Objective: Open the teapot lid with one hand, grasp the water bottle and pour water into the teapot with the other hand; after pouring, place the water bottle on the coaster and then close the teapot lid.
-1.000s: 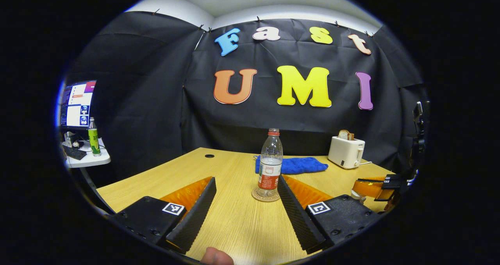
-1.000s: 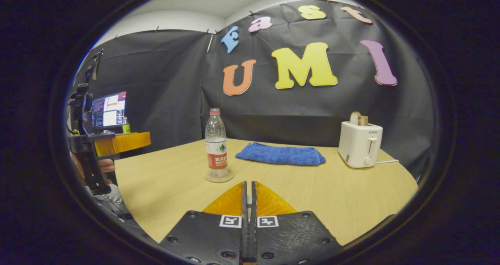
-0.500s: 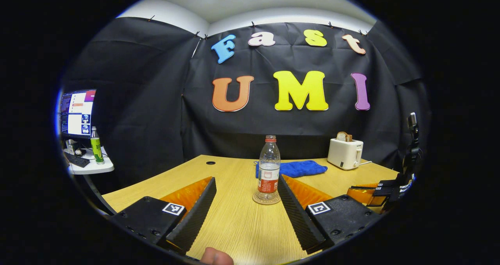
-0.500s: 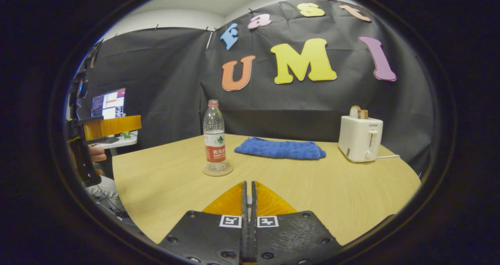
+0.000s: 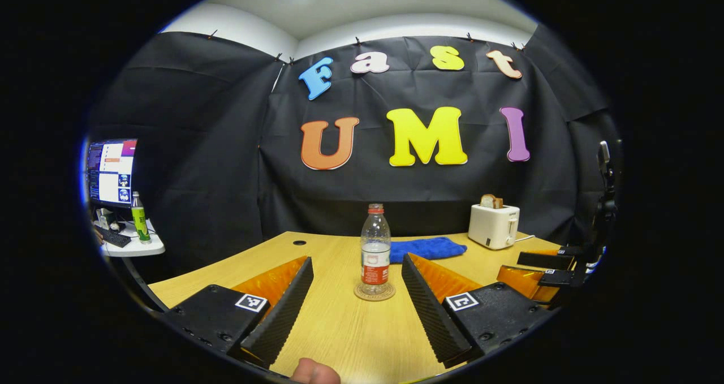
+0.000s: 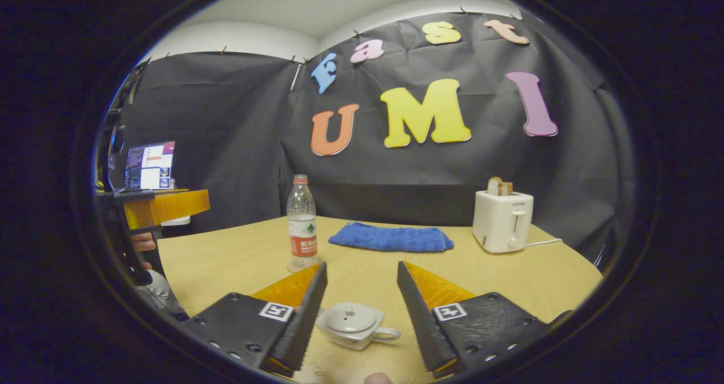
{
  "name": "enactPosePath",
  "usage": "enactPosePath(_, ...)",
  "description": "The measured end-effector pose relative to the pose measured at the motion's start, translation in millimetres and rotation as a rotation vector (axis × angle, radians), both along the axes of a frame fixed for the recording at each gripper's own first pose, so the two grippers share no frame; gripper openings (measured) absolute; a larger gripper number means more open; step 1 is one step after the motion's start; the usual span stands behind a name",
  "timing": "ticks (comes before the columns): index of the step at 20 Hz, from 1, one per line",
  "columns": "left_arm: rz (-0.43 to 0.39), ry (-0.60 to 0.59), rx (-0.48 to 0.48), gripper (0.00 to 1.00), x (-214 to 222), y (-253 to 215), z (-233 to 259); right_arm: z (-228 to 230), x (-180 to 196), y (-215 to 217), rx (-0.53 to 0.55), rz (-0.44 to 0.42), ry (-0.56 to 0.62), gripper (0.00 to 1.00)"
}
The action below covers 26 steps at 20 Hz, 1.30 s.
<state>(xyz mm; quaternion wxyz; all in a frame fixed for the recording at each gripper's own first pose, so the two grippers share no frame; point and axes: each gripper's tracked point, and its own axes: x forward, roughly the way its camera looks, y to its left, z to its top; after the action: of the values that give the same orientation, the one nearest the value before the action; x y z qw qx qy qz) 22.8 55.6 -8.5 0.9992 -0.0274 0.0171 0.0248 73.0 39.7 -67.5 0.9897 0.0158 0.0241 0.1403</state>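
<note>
A clear water bottle (image 5: 375, 248) with a red cap and red label stands upright on a round coaster (image 5: 374, 292) in the middle of the wooden table. My left gripper (image 5: 356, 258) is open, well short of the bottle, its fingers framing it from a distance. In the right gripper view, a small white teapot (image 6: 350, 324) with its lid (image 6: 349, 318) on sits on the table, low between the fingers of my open right gripper (image 6: 362, 265), untouched. The bottle (image 6: 301, 231) stands farther off to the left. The other gripper (image 6: 164, 206) hovers at the left edge.
A folded blue towel (image 6: 390, 238) lies behind the bottle. A white toaster (image 6: 502, 221) with bread stands at the back right, its cord trailing right. A side desk with a monitor (image 5: 110, 171) and a green bottle (image 5: 138, 216) is off to the left. The right gripper (image 5: 543, 265) shows at the right edge.
My right gripper has gone from shut to open, and the teapot now shows between its fingers. Both grippers have drawn back from the bottle, which looks smaller.
</note>
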Motion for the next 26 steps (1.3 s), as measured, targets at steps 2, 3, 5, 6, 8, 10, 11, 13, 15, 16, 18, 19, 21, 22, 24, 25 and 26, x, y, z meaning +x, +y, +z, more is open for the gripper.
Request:
enactPosePath(2, -0.025, -0.036, -0.019, 0.98, -2.2, -17.9, 10.5, 21.8, -12.6, -28.9, -0.001, -0.100, -0.048, 0.94)
enactPosePath(3, -0.021, -0.045, -0.022, 0.98, -2.6, -23.0, 12.2, 32.0, -20.4, -43.2, -0.002, -0.145, -0.071, 0.95)
enactPosePath(5, -0.017, -0.039, -0.019, 0.98, -4.9, -32.2, 11.2, 51.0, -37.3, -62.3, -0.001, -0.215, -0.113, 0.95)
enactPosePath(6, -0.020, -0.039, -0.015, 0.98, -6.6, -38.0, 11.8, 58.4, -46.5, -72.5, 0.001, -0.250, -0.130, 0.95)
enactPosePath(8, -0.013, -0.064, -0.006, 0.98, -10.0, -42.3, 17.8, 67.3, -61.1, -88.1, -0.009, -0.319, -0.152, 0.95)
enactPosePath(10, -0.013, -0.072, 0.024, 0.98, -9.8, -47.2, 14.6, 69.9, -72.9, -96.0, -0.023, -0.362, -0.166, 0.95)
enactPosePath(11, -0.012, -0.069, 0.024, 0.98, -10.8, -48.9, 11.6, 69.3, -76.9, -93.9, -0.019, -0.362, -0.164, 0.95)
enactPosePath(13, -0.025, -0.078, 0.026, 0.98, -14.7, -54.3, 14.0, 69.0, -83.0, -88.0, -0.020, -0.356, -0.155, 0.95)
enactPosePath(15, -0.028, -0.071, 0.043, 0.98, -17.1, -52.7, 11.4, 72.6, -85.3, -81.7, -0.034, -0.351, -0.155, 0.94)
enactPosePath(16, -0.028, -0.067, 0.047, 0.98, -19.0, -51.3, 11.9, 73.6, -85.6, -76.4, -0.033, -0.345, -0.154, 0.94)
enactPosePath(18, -0.013, -0.063, 0.035, 0.98, -22.1, -45.0, 12.6, 73.7, -86.5, -66.1, -0.023, -0.330, -0.148, 0.94)
enactPosePath(19, -0.014, -0.061, 0.028, 0.97, -21.3, -43.5, 13.0, 72.6, -86.2, -61.5, -0.023, -0.324, -0.141, 0.95)
enactPosePath(21, -0.011, -0.067, 0.031, 0.97, -22.9, -41.0, 16.1, 69.9, -85.6, -55.1, -0.033, -0.316, -0.129, 0.96)
enactPosePath(22, -0.003, -0.072, 0.039, 0.97, -24.1, -36.8, 18.1, 70.3, -84.5, -54.8, -0.036, -0.319, -0.127, 0.96)
enactPosePath(24, 0.003, -0.077, 0.046, 0.97, -23.5, -33.1, 18.8, 70.7, -85.3, -51.7, -0.036, -0.322, -0.126, 0.97)
enactPosePath(25, 0.010, -0.074, 0.045, 0.98, -22.6, -30.4, 17.0, 69.8, -85.3, -51.2, -0.039, -0.323, -0.122, 0.95)
enactPosePath(26, 0.010, -0.066, 0.041, 0.97, -21.5, -29.4, 13.2, 67.3, -82.9, -50.2, -0.042, -0.322, -0.115, 0.95)
